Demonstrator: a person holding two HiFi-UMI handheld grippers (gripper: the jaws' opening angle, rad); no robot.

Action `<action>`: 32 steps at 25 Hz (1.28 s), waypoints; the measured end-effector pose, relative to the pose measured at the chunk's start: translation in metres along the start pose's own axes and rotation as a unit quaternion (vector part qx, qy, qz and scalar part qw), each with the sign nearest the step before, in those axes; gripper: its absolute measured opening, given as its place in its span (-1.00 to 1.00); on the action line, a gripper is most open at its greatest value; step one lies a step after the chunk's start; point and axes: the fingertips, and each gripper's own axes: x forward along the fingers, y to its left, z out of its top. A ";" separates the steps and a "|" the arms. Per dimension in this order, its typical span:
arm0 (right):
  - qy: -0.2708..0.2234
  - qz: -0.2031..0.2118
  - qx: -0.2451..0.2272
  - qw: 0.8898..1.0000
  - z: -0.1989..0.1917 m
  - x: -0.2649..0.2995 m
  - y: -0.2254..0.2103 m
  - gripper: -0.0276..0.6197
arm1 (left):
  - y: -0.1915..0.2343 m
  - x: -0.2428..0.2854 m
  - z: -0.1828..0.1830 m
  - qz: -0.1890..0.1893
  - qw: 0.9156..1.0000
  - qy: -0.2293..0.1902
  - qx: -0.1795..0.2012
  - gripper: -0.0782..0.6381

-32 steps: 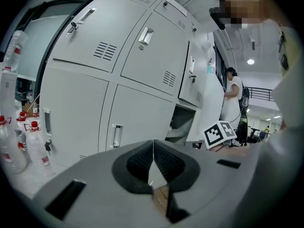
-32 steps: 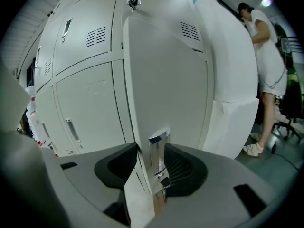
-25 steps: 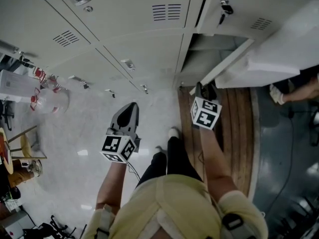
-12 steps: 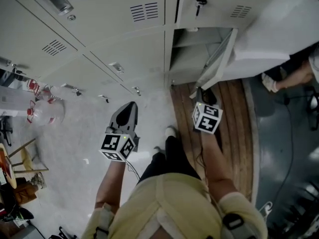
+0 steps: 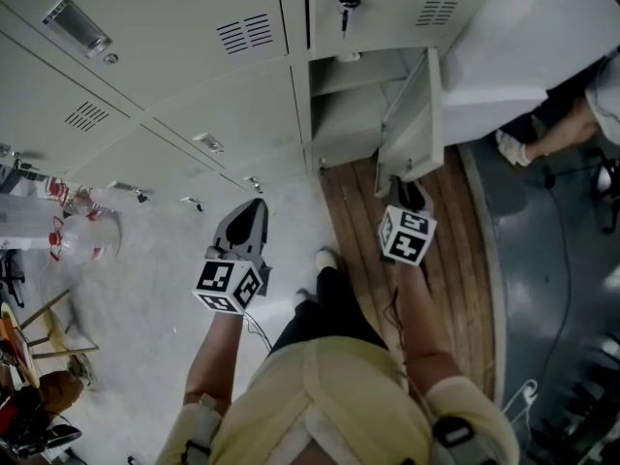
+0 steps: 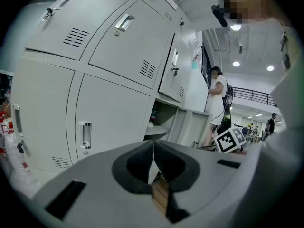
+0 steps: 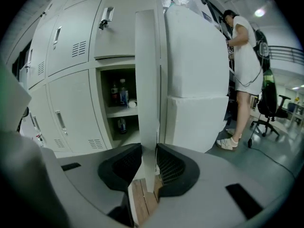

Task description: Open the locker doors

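Locker interior (image 7: 108, 120) partly behind door (image 7: 146, 70)

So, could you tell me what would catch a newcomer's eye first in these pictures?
The open locker door juts from the grey locker bank at the top of the head view, and the right gripper, whose jaws have just been closing, pinches its edge. Beside it, the left gripper hangs shut and empty.
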 end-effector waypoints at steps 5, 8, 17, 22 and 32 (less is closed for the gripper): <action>0.005 -0.025 0.015 1.000 -0.001 0.001 -0.024 -0.62 | -0.005 0.008 0.000 -0.008 1.000 0.003 0.002 -0.77; 0.014 -0.042 0.029 0.999 0.001 0.000 -0.037 -0.63 | -0.005 0.010 0.002 -0.009 1.000 0.003 0.003 -0.77; 0.011 -0.085 0.028 0.996 0.006 0.003 -0.074 -0.63 | -0.002 0.012 0.000 -0.002 1.000 0.006 0.009 -0.77; 0.010 -0.091 0.024 0.996 0.005 0.001 -0.079 -0.62 | -0.001 0.009 0.002 0.001 1.000 0.003 0.007 -0.77; -0.002 -0.069 0.040 0.997 -0.003 -0.029 -0.072 -0.62 | 0.008 -0.012 0.009 0.017 1.000 -0.012 -0.003 -0.77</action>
